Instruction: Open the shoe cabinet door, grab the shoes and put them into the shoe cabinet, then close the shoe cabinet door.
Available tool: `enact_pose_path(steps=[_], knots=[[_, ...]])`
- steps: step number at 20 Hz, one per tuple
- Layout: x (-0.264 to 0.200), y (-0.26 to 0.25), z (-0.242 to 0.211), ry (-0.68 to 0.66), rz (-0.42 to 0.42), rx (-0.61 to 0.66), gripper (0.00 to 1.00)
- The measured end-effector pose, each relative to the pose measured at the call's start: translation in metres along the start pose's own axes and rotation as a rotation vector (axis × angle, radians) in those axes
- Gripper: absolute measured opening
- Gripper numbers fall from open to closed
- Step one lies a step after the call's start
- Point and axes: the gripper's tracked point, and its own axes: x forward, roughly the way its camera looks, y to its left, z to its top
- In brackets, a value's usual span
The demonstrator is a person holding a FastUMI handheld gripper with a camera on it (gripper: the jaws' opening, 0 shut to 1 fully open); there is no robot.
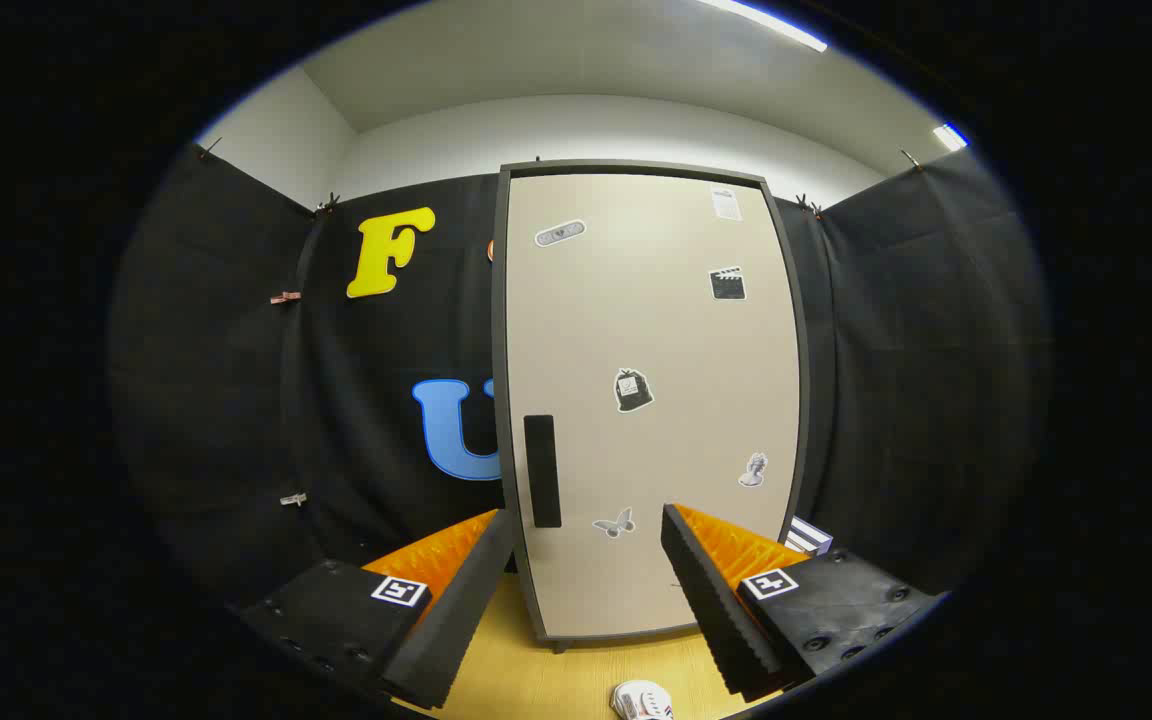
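A tall beige shoe cabinet (651, 400) with a dark frame stands upright ahead of me, its door shut. A black vertical handle (542, 470) sits low on the door's left side, just beyond my left finger. Several small stickers dot the door. My gripper (588, 530) is open, its two fingers spread wide with nothing between them, pointing at the door's lower part. On the wooden floor just below and between the fingers lies a white shoe (641, 700), partly cut off from sight.
Black cloth walls (236, 400) close in the booth on the left, right and behind the cabinet. A white and dark striped object (809, 535) peeks out at the cabinet's lower right, behind my right finger. The wooden floor (536, 670) runs up to the cabinet's base.
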Motion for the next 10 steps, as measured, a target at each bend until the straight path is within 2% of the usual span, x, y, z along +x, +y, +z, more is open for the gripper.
enact_pose_path(steps=[10], knots=[[0.017,-0.005,-0.001,0.004,-0.009,-0.002,0.98]])
